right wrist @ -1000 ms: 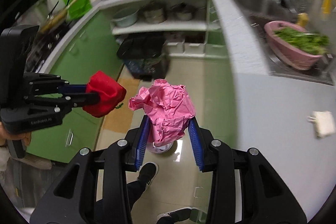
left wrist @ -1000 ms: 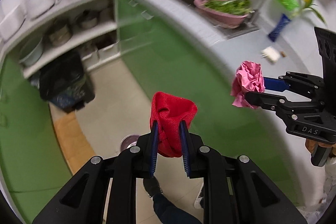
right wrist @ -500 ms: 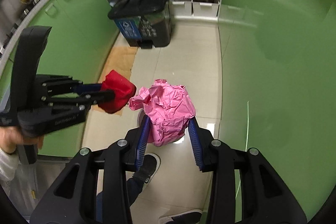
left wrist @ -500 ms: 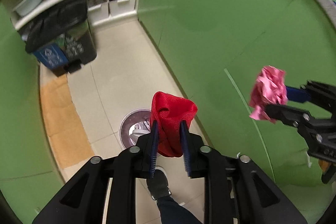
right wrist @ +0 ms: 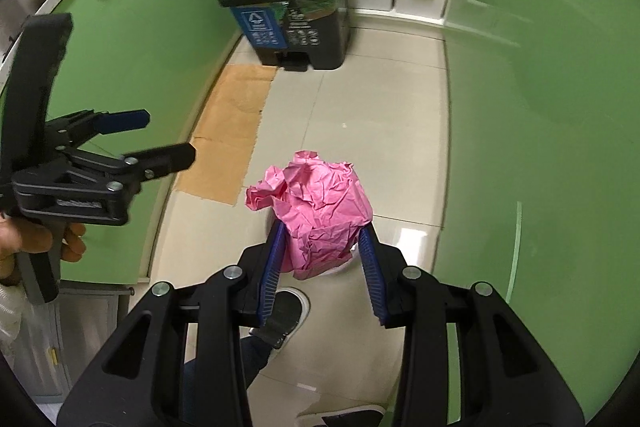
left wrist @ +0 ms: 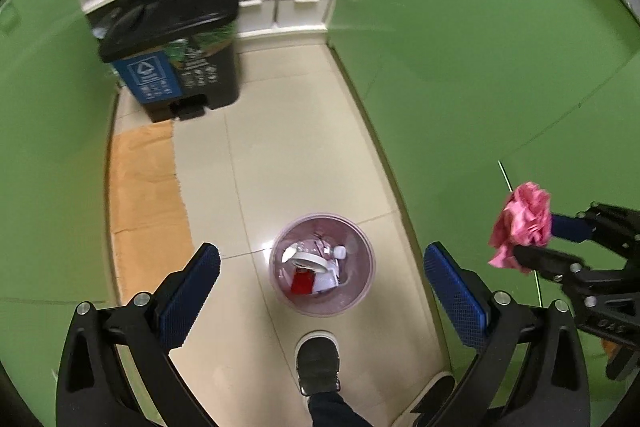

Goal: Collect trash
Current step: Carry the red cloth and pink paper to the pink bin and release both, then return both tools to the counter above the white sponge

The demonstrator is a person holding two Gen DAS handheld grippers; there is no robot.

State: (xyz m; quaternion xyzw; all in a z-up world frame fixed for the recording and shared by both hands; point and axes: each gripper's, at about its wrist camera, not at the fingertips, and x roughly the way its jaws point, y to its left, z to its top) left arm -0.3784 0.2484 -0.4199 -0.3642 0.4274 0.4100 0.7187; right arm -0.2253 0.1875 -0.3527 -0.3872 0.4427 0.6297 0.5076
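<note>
Black printed grippers with blue ribbed pads

Behind the left gripper (left wrist: pixel 320 291) and right gripper (right wrist: pixel 322 263) fingers (right wrist: pixel 370 259), silver screws stud black linkages; below them, dark trousers and a black white-soled shoe (left wrist: pixel 318 363).

pink paper wad (right wrist: pixel 316 211): crumpled, clamped aloft | red item (left wrist: pixel 303 283): inside bin (left wrist: pixel 362 287)

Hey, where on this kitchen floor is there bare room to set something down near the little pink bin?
Bare cream tile lies between the brown cardboard mat and the green cabinet fronts, from the black pedal bin to the small translucent pink wastebasket. It is crowded near the wastebasket, where a black shoe stands just below it.
</note>
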